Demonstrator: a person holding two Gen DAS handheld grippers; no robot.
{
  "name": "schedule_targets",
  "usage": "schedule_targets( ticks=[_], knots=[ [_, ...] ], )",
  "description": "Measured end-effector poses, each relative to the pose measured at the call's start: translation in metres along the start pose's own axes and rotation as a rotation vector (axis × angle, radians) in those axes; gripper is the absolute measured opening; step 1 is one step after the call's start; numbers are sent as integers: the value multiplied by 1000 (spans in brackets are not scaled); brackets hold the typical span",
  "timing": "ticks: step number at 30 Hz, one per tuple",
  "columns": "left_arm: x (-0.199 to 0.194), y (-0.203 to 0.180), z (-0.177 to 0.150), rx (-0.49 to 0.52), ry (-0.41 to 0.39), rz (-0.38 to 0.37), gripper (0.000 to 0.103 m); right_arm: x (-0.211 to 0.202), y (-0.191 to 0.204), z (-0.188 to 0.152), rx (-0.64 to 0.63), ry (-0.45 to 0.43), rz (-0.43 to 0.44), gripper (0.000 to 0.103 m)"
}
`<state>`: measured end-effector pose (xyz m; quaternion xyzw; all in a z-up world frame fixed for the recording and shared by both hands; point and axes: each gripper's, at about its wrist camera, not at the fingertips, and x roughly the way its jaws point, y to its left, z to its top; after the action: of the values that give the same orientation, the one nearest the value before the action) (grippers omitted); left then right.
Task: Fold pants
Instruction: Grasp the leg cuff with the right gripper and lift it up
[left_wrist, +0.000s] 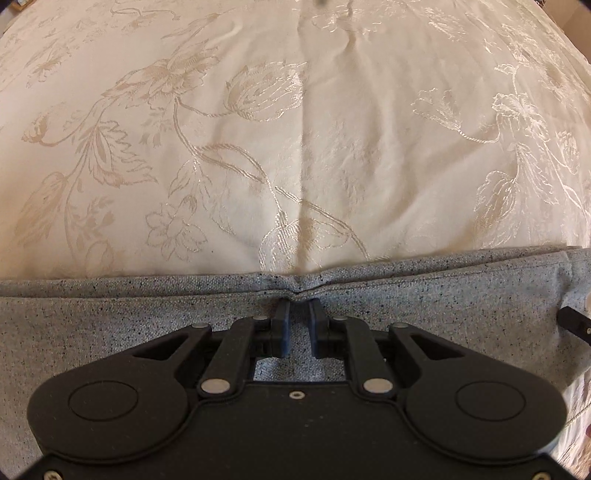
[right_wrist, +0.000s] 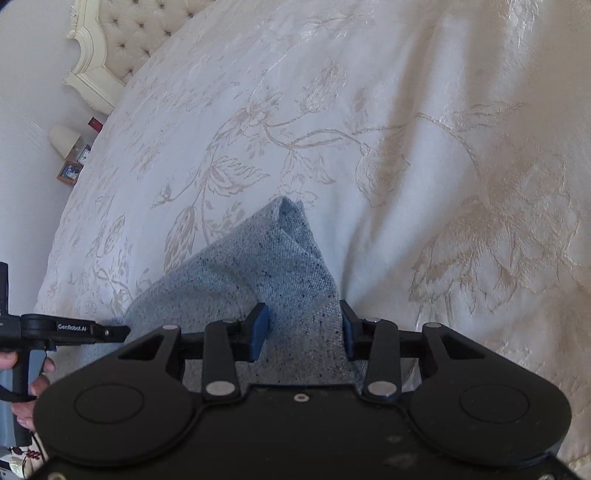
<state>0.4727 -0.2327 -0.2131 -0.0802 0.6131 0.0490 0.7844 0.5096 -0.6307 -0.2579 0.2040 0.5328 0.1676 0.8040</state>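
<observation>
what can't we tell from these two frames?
- Left wrist: the pants' near part, hidden under the left claw body and cut by the edge.
- Right wrist: whether the right claw grips the cloth; contact unclear.
- Right wrist: nightstand items, too small.

The left tongs (left_wrist: 299, 310) sit low in the centre of the left wrist view, their two dark fingers drawn close with a narrow gap, pinching a fold of the grey pants (left_wrist: 110, 332) at their tips. The right tongs (right_wrist: 304, 317) hold their blue-padded fingers (right_wrist: 260, 332) wide apart at the lower centre of the right wrist view, straddling the cloth without clamping it. At the lower left edge of that view a hand (right_wrist: 26, 384) grips the left tool's handle.
</observation>
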Motion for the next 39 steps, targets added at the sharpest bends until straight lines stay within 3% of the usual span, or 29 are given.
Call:
schedule_targets(
  ticks=[1, 8, 16, 22, 25, 29, 34, 39],
  knots=[
    [1, 0, 1, 6, -2, -1, 20, -2, -1, -2, 9, 16, 7, 17],
    [-18, 3, -4, 58, -17, -30, 19, -25, 15, -11, 44, -39, 3, 14],
    [-67, 12, -57, 54, -71, -52, 19, -51, 34, 5, 42, -72, 24, 14],
    [-37, -5, -80, 93, 15, -46, 20, -59, 46, 5, 38, -71, 15, 14],
    [-28, -4, -77, 76, 13, -46, 19, -68, 54, 4, 35, -75, 4, 14],
    [-48, 17, -70, -17, 2, -109, 19, -77, 84, 1, 8, -81, -6, 15],
    [-84, 58, -80, -6, -68, -75, 19, -89, 149, -12, -61, -94, -14, 15],
    [-102, 117, -101, -19, -65, -81, 19, -88, 234, -40, -115, -88, 37, 15]
  ],
)
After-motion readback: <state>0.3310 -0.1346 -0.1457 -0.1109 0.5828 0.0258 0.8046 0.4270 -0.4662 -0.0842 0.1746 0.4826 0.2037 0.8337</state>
